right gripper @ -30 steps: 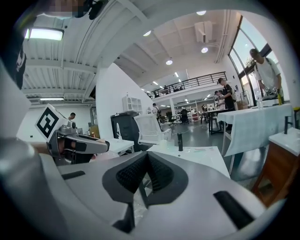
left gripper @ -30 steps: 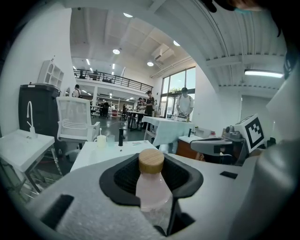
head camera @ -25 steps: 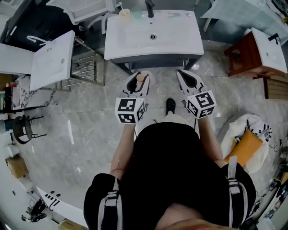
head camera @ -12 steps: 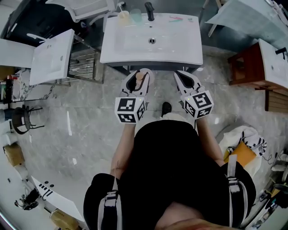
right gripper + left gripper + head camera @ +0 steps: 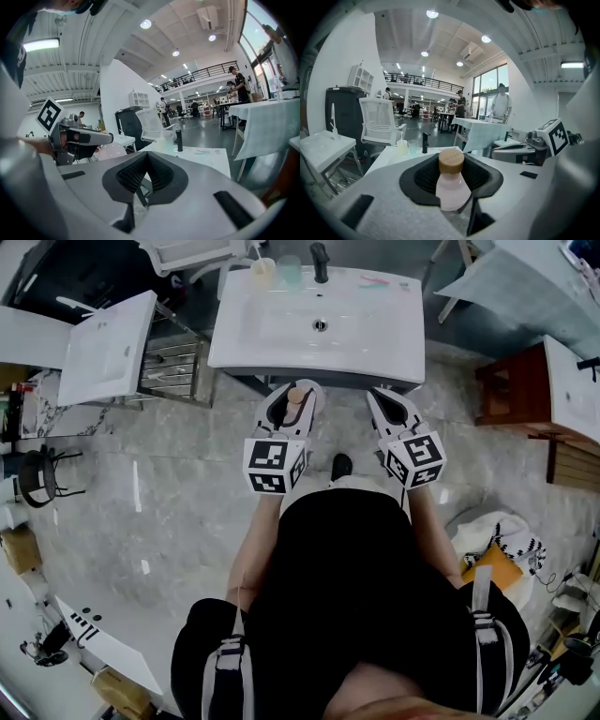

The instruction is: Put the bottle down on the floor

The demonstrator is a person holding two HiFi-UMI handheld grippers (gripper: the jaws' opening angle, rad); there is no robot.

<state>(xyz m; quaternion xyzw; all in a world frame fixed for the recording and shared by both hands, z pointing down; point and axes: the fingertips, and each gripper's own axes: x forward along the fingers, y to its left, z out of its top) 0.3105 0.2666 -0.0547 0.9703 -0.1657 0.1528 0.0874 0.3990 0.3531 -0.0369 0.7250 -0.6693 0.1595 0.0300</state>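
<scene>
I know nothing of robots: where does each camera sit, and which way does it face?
Head view: on the person's head, facing steeply down at floor and sink; shows torso, forearms, left gripper, right gripper.
Left gripper view: on the left gripper, facing along its jaws, shut on the bottle.
Right gripper view: on the right gripper, facing along its shut, empty jaws.
Shared: all three show the sink's black faucet.

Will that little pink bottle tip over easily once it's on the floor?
Probably not: the bottle widens below its wooden cap, so it should stand steadily. It looks rigid, perhaps glass, so maybe breakable on the stone-like floor.
</scene>
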